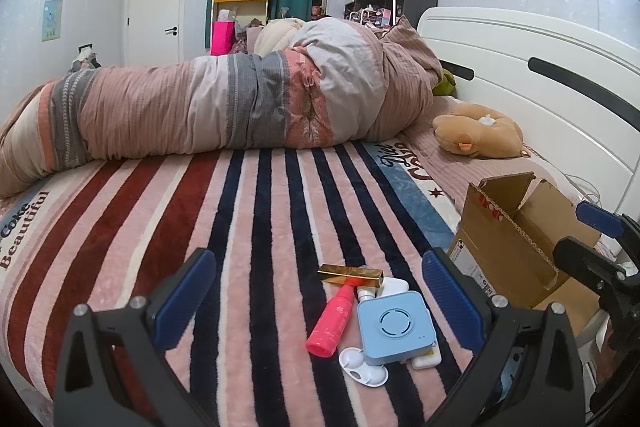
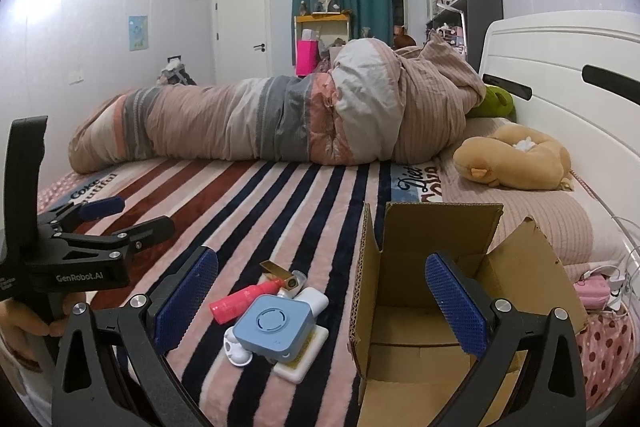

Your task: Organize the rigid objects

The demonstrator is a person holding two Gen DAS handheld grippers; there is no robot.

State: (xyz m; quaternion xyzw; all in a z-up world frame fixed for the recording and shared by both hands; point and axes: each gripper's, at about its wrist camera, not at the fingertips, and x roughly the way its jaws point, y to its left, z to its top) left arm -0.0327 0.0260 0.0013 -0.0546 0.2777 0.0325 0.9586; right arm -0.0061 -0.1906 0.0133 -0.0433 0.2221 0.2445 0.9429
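A small pile lies on the striped blanket: a blue square device [image 1: 394,327] [image 2: 274,327], a pink bottle [image 1: 332,323] [image 2: 246,301], a gold lipstick box [image 1: 352,275] [image 2: 278,273], and white plastic pieces [image 1: 362,367] [image 2: 236,347]. An open cardboard box [image 1: 516,247] [image 2: 440,307] stands to their right; it looks empty. My left gripper [image 1: 316,299] is open and empty, just short of the pile. My right gripper [image 2: 320,299] is open and empty, in front of the box's left wall. The left gripper also shows in the right wrist view [image 2: 128,217].
A rolled duvet [image 1: 224,107] lies across the far side of the bed. A brown plush toy [image 1: 478,131] and the white headboard [image 1: 540,67] are at the right. Cables and a pink item [image 2: 600,283] lie past the box.
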